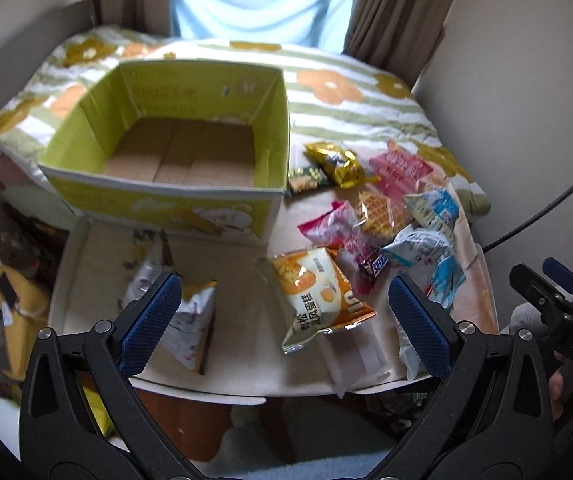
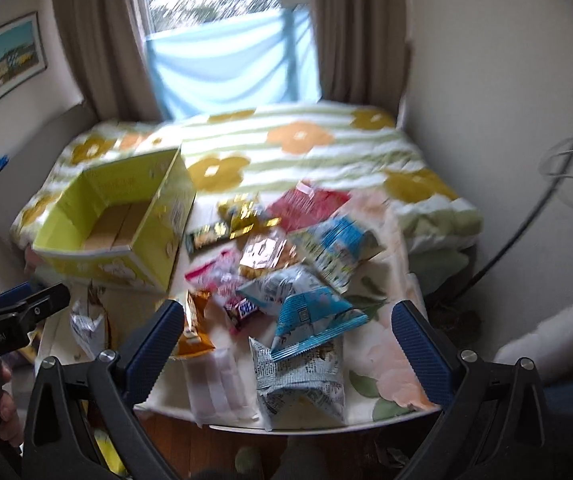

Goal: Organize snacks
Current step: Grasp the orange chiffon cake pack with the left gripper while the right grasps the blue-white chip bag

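Blue ribbed pads line the fingers of both tools, and both pairs stand wide apart with nothing between them. The left gripper (image 1: 284, 320) hovers over the near edge of the desk (image 1: 238, 384), its gap framing an orange cake packet (image 1: 318, 300); that looks like the nearest easy pick for this hand. A torn silver wrapper (image 1: 182, 312) stands just beside the left pad, apart from the heap, and may be rubbish rather than stock.

The right gripper (image 2: 286, 344) hangs above the other near corner, where a grey-white packet (image 2: 302, 384) lies at the edge with a blue packet (image 2: 314, 316) overlapping its far end. A clear plastic wrapper (image 2: 218, 388) lies to their left. Both hands being held back and open suggests sorting has barely begun.

Further in, the snacks sit in one loose overlapping pile on the right half of the desk: a small chocolate bar (image 1: 372, 270), a pink packet (image 1: 332, 222), a waffle packet (image 1: 382, 210), more blue packets (image 1: 436, 208), then a gold packet (image 1: 338, 164) and a red packet (image 1: 402, 166) at the far side.

Beyond and to the left, the green cardboard box (image 1: 166, 204) stands open-topped with its brown floor bare, partly resting toward the flowered blanket (image 1: 350, 104) on the bed. It seems placed there as the bin, close enough for either hand to reach. Curtains and a window close the view.
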The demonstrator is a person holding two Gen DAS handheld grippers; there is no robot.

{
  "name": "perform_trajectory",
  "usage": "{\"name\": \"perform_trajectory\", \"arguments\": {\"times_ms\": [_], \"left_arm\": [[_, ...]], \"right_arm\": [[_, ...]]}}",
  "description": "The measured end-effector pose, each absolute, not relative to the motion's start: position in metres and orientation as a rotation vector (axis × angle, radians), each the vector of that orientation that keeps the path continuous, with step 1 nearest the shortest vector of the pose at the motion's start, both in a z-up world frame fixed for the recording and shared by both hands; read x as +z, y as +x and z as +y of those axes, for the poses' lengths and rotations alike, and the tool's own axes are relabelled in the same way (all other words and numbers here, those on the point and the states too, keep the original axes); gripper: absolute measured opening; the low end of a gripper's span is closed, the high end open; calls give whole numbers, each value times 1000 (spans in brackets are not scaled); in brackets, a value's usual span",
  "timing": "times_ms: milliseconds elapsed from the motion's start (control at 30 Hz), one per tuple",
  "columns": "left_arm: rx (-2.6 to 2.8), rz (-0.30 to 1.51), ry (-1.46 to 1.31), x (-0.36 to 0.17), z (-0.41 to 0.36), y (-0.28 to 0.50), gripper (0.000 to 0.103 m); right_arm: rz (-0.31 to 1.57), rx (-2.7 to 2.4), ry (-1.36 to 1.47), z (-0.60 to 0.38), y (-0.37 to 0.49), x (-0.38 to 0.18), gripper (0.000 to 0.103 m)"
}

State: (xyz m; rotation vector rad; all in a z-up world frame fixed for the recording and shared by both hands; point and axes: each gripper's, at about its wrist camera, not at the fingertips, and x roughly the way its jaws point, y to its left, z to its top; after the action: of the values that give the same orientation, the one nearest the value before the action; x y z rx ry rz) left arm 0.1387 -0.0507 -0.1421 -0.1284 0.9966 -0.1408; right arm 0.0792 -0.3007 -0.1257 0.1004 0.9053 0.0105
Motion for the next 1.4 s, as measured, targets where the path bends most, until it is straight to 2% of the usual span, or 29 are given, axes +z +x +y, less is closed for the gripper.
{"name": "perform_trajectory", "arguments": {"times_ms": [433, 933, 1000, 1067, 1200, 1267, 1367, 1400], "left_arm": [[-41, 1222, -214, -222, -95, 190, 103], [-16, 1405, -237, -286, -99, 229, 103], [-15, 1419, -233, -291, -100, 232, 103], [-20, 1433, -233, -296, -101, 234, 99], [-41, 1456, -248, -305, -104, 239, 80], [-40, 1450, -230, -305, -106, 239, 78], [-32, 1440, -225, -303, -110, 236, 71], [-26, 1435, -222, -302, -110, 235, 66]], "right_arm": [[1183, 273, 70, -330, 168, -219, 103], [1350, 372, -14, -322, 209, -258, 102], [1371, 379, -27, -321, 213, -263, 97], [1386, 379, -31, -320, 215, -267, 96], [1407, 379, -25, -323, 217, -272, 90], [1414, 380, -21, -326, 219, -274, 89], [1417, 382, -25, -325, 221, -275, 89], [1416, 382, -28, -326, 220, -275, 89]]}}
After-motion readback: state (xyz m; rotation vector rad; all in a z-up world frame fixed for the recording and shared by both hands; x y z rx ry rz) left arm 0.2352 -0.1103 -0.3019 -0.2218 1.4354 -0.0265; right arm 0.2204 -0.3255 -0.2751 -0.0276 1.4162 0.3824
